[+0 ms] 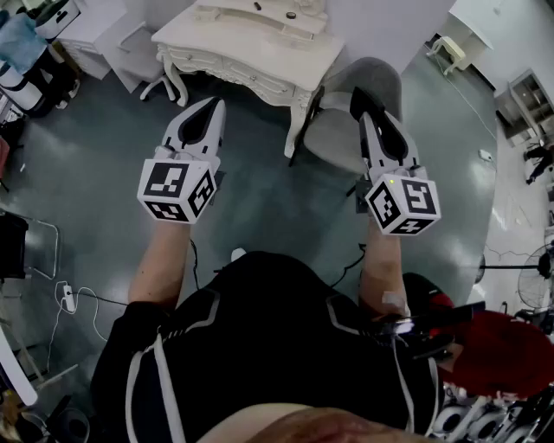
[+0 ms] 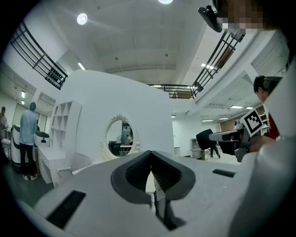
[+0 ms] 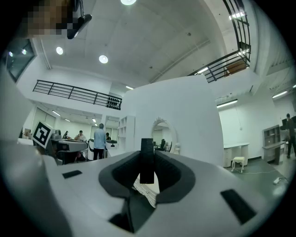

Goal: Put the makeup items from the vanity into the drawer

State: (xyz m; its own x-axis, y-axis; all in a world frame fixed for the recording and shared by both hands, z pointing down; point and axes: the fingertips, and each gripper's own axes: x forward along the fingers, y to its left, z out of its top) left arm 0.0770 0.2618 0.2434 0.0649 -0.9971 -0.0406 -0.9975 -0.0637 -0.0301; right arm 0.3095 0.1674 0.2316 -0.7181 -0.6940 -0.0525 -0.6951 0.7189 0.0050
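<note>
The white carved vanity (image 1: 251,45) stands ahead of me at the top of the head view, with two small dark items (image 1: 291,15) on its raised back shelf. Both grippers are held up in the air short of it. My left gripper (image 1: 210,105) (image 2: 150,156) is shut, its ribbed pads meeting at the tip with nothing between them. A slim black makeup stick (image 3: 147,159) stands upright between the pads of my right gripper (image 1: 357,93) (image 3: 147,172), which is shut on it. The vanity's oval mirror (image 2: 119,136) (image 3: 162,134) shows beyond both grippers.
A grey chair (image 1: 342,130) stands at the vanity's right front corner, just under my right gripper. A white stool (image 1: 138,60) stands left of the vanity. Cables (image 1: 69,298) lie on the floor at my left. A person (image 2: 28,139) stands by white shelves (image 2: 62,120).
</note>
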